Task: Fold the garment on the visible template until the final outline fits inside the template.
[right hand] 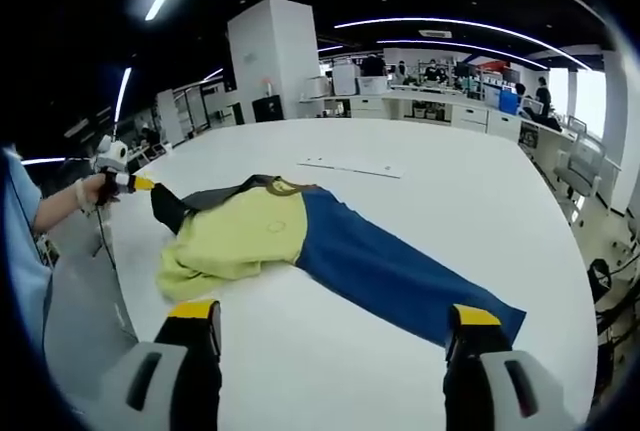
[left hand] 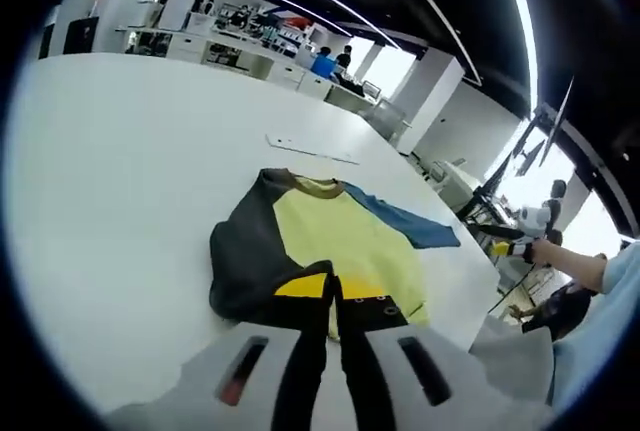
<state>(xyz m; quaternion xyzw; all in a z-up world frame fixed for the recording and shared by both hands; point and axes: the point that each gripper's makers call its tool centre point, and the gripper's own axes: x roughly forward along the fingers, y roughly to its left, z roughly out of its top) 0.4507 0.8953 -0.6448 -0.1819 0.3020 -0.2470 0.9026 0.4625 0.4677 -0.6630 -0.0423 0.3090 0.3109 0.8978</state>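
On a wide white table [right hand: 480, 201] in an open office, a long-sleeved garment [right hand: 300, 236] lies partly spread. Its body is pale yellow, one sleeve is blue and the other is dark grey.

In the right gripper view, the blue sleeve stretches flat toward the lower right, its cuff reaching close to the right gripper's [right hand: 335, 326] right-hand jaw. That gripper's two yellow-tipped jaws stand wide apart above the bare table, holding nothing. The yellow body is bunched and rumpled at its hem near the table's left edge. At the far left, a hand [right hand: 92, 191] holds the left gripper [right hand: 128, 182], whose yellow tip touches the dark sleeve at the table edge. Whether it actually grips the cloth is too small to tell here.

In the left gripper view, the left gripper's [left hand: 335, 296] jaws are pressed together, and dark cloth with a yellow patch lies right at their tips. The cloth appears pinched, though I cannot be certain. The garment [left hand: 330, 241] spreads beyond the jaws, the dark sleeve folded to the left and the blue sleeve reaching right.

A thin pale strip [right hand: 350, 165] lies flat on the table beyond the collar, apart from the garment. Desks and people sit far behind.
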